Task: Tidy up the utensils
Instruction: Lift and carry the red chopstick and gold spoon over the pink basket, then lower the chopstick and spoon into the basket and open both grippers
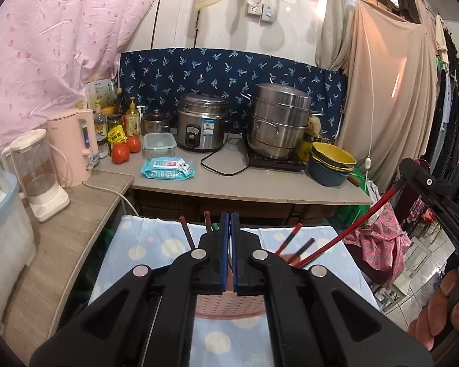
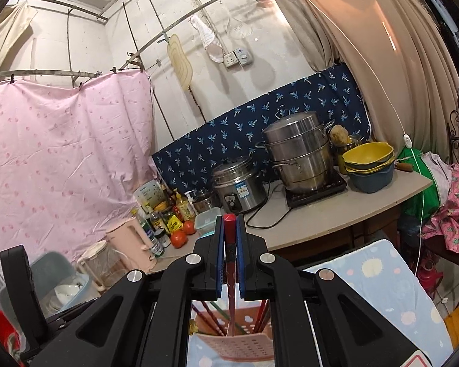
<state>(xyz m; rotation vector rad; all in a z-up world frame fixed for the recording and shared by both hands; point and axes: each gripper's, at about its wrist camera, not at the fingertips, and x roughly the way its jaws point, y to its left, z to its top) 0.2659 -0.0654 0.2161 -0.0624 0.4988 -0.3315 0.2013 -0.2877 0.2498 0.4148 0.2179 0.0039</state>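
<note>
Cluttered kitchen corner: a grey counter (image 1: 260,189) is seen against the wall, loaded with a rice cooker (image 1: 200,125), a steamer pot (image 1: 280,122), stacked bowls (image 1: 332,160), tomatoes (image 1: 121,153) and a pink kettle (image 1: 72,146). Closer in, a dotted blue cloth (image 2: 382,275) is spread over a lower surface, and a pink holder (image 2: 234,347) is set on it.

So, the right gripper (image 2: 229,263) is clamped on a red utensil (image 2: 229,229). The handle is pinched between the blue pads, its tip poking out just past the fingertips, while the shaft runs down toward the holder below. Whether its lower end is touching the holder can't be told. From the left wrist view, the same red utensil (image 1: 367,217) is seen slanting up from the holder (image 1: 229,307) to the right gripper (image 1: 425,183) at the right edge.

Chopsticks (image 1: 290,238) are stood in the holder already, leaning out to both sides.

The left gripper (image 1: 229,244) is squeezed fully together with nothing between the pads, held just above the holder, so the holder is mostly hidden behind its fingers.
</note>
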